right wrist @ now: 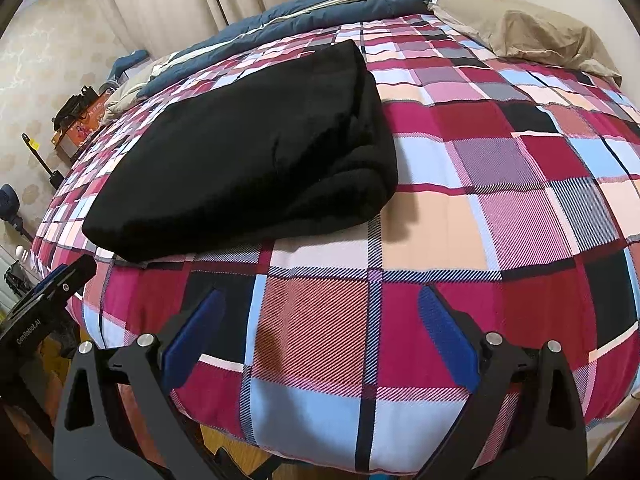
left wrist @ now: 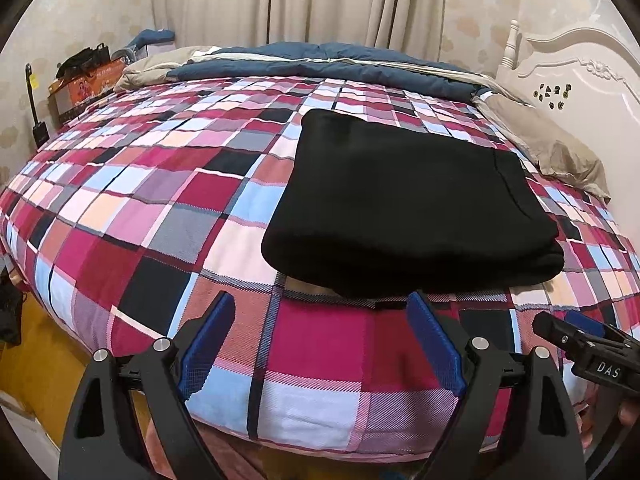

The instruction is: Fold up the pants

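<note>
The black pants [left wrist: 404, 204] lie folded into a thick rectangular bundle on the plaid bed cover [left wrist: 160, 208]. They also show in the right wrist view [right wrist: 248, 160], left of centre. My left gripper [left wrist: 322, 304] is open and empty, just short of the bundle's near edge. My right gripper [right wrist: 322, 300] is open and empty over bare plaid cover [right wrist: 480, 200], near the bed's front edge and to the right of the bundle. The right gripper's tip shows at the lower right of the left wrist view [left wrist: 576, 340].
A blue and beige duvet [left wrist: 320, 60] is bunched along the far side of the bed. A beige pillow [left wrist: 552, 152] lies by the white headboard [left wrist: 580, 76]. Boxes and dark items [left wrist: 80, 76] stand beside the bed at far left. Curtains [left wrist: 300, 0] hang behind.
</note>
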### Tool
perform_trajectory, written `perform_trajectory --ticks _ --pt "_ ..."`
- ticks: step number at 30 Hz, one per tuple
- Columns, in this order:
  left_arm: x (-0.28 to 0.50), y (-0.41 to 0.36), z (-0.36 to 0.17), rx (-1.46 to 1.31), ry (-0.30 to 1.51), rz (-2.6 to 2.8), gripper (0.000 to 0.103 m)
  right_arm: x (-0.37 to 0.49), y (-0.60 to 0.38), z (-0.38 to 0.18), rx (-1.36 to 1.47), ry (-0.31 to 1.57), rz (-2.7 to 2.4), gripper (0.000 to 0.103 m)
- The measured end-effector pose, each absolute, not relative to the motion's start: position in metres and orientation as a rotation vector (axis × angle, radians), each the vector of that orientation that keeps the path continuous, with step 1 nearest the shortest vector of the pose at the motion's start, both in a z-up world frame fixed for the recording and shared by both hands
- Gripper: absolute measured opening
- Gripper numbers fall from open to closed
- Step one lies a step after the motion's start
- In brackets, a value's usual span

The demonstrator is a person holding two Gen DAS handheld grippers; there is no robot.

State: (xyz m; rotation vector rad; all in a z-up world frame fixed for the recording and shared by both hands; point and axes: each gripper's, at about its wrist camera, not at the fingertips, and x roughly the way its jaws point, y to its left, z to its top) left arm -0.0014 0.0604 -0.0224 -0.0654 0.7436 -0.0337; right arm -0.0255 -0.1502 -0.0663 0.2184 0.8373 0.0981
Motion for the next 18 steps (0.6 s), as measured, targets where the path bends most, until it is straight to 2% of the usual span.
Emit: perform_trajectory --ticks 18 --pt "-0.0003 0.0507 -0.0198 -0.032 0.740 -0.048 0.087 -0.0249 -0.1523 -0.0677 0.222 0.841 0.101 0.098"
